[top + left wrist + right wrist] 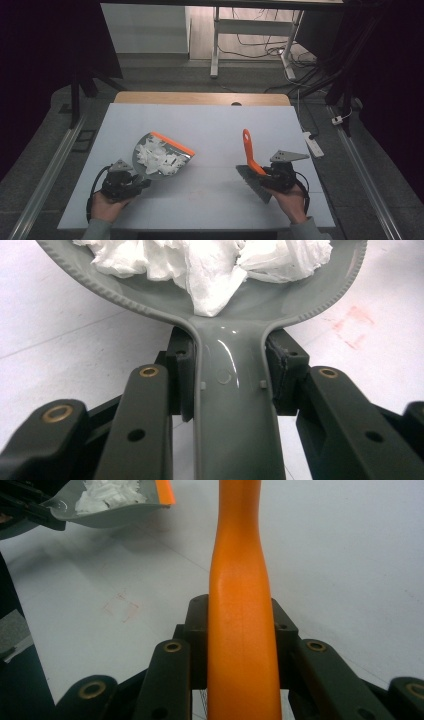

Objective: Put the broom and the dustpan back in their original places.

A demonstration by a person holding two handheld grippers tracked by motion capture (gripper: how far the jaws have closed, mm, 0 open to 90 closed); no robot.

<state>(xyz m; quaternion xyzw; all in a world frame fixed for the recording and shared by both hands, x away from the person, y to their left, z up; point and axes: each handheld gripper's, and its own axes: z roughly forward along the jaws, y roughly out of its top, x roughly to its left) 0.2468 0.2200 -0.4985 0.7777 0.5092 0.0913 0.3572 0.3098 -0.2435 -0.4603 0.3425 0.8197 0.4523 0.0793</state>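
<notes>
Two grippers are at work on the white table (210,125), one low at each side of the high view. At the lower left of that view, the left gripper (131,181) is held in the person's left hand (106,206), and its jaws are pinched on the grey handle of a dustpan (161,156). In the left gripper view the handle (235,405) runs straight up the middle of the frame with a black pad pressed against each side. The pan sits left of centre in the high view, with its orange lip (172,143) toward the upper right. It holds a heap of white paper scraps (157,156), which lie across the top of the left gripper view (200,265). A faint red mark (355,325) shows on the table at the right of that view.

At the lower right of the high view, the right gripper (272,175) sits in the person's right hand (290,202), clamped on the orange handle of a brush (252,167). The handle points toward the top of the frame, and the dark bristles (255,184) slant toward the lower right, just left of the gripper. In the right gripper view the orange handle (240,620) rises through the centre between the two closed jaws, and the dustpan (110,507) with its scraps appears at the upper left, well apart from the brush.
</notes>
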